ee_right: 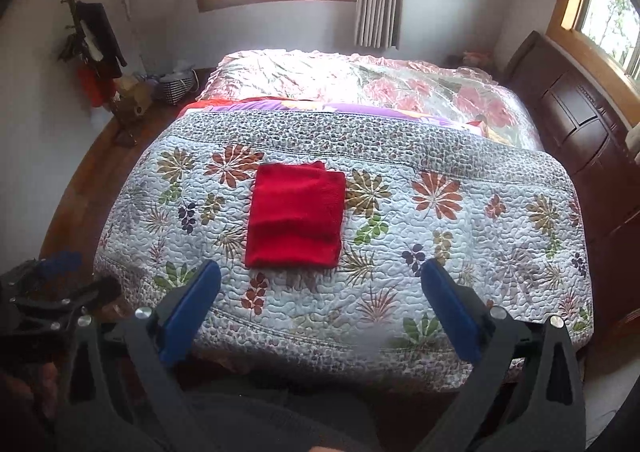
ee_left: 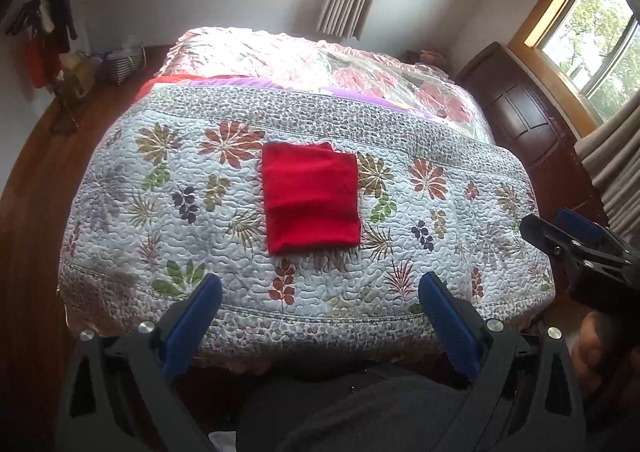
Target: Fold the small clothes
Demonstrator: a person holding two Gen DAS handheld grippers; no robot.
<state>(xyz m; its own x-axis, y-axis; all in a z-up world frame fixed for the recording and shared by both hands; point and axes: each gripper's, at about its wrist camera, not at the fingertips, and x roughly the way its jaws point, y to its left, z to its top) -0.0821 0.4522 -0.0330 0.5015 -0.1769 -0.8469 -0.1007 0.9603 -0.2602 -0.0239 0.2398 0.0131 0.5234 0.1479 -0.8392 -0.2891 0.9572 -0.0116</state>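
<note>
Black-framed grippers, silver screws, ribbed blue fingers (ee_left: 448, 322).

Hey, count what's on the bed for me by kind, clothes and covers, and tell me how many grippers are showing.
Folded red garment: 1
Quilt with leaf print: 1
Pink floral cover behind it: 1
Grippers, both open and empty: 2, left gripper, right gripper
Total: 5

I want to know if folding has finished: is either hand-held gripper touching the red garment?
No: the folded red garment lies alone on the floral quilt, with both open hand-held grippers back at the near edge.
</note>
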